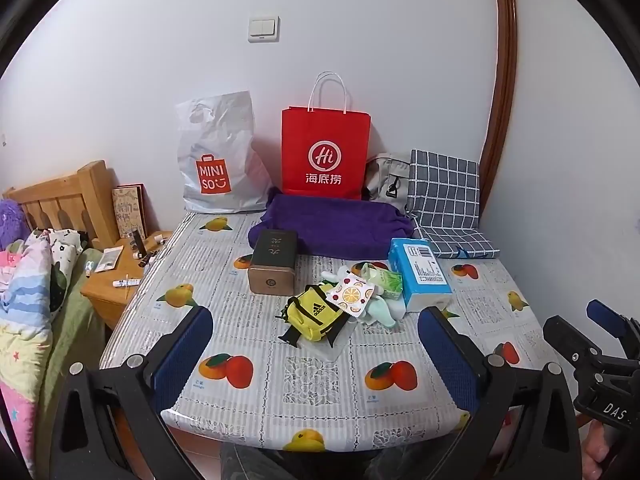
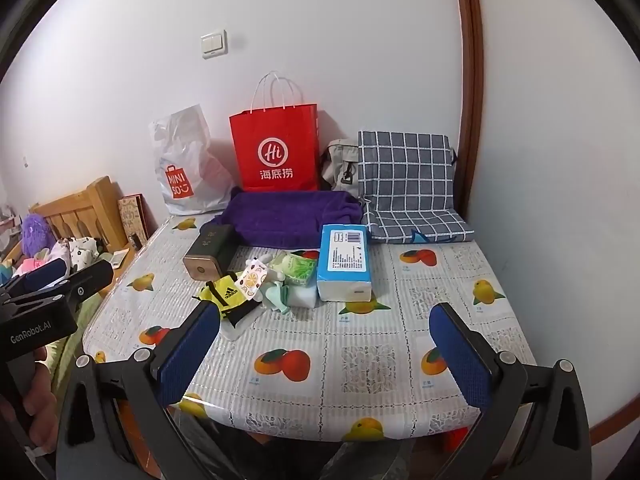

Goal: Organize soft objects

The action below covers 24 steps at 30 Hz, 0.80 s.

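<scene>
Yellow pouch (image 1: 316,314) mid-table: light, squashy; best pinched across its body. Left gripper (image 1: 316,354), right gripper (image 2: 326,354): 2 pairs of jaws apart, empty.

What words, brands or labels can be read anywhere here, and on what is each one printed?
"MINI SO" on the white plastic bag.
"Hi" and "海底捞" on the red paper bag.
"adidas" on the small yellow bag.
"GenRobot.AI" on the left hand-held gripper.
"DAS", cut off, on the right hand-held gripper.
Blue tissue pack label: too small to read.
Dark tin characters: blurred.
</scene>
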Each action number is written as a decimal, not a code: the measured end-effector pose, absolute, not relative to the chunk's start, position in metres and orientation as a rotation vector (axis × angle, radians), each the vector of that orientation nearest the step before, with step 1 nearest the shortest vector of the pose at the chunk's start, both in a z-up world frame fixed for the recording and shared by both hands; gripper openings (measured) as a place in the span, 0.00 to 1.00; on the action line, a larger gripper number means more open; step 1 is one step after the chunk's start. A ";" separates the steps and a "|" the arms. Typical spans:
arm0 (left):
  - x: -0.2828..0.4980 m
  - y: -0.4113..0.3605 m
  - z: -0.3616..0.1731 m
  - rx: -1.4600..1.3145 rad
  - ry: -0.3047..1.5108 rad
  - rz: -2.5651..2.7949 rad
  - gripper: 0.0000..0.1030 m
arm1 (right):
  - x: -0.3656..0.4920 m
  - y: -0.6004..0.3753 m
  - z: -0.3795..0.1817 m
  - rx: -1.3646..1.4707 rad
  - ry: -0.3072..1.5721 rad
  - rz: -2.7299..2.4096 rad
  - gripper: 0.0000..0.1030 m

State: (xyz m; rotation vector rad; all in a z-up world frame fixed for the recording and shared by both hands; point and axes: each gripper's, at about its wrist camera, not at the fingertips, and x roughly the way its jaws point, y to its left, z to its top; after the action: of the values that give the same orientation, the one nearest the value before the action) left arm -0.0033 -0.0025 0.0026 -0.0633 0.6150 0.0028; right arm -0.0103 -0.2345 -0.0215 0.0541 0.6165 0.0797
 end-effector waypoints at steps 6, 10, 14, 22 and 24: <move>-0.004 -0.004 0.003 -0.065 0.616 0.004 1.00 | -0.013 -0.234 -0.022 0.056 0.611 0.078 1.00; -0.005 0.000 0.007 -0.071 0.620 0.003 1.00 | -0.015 -0.235 -0.021 0.062 0.609 0.077 1.00; -0.004 0.001 0.007 -0.072 0.619 0.001 1.00 | -0.015 -0.234 -0.020 0.064 0.607 0.077 1.00; -0.005 0.000 0.007 -0.072 0.617 0.003 1.00 | -0.016 -0.236 -0.017 0.067 0.601 0.076 1.00; -0.004 0.000 0.007 -0.071 0.617 0.004 1.00 | -0.017 -0.236 -0.017 0.068 0.600 0.076 1.00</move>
State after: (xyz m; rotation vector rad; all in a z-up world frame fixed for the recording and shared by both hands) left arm -0.0044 0.0002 0.0074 -0.0706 0.6174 0.0042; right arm -0.0168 -0.2359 -0.0165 0.0684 0.6002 0.0763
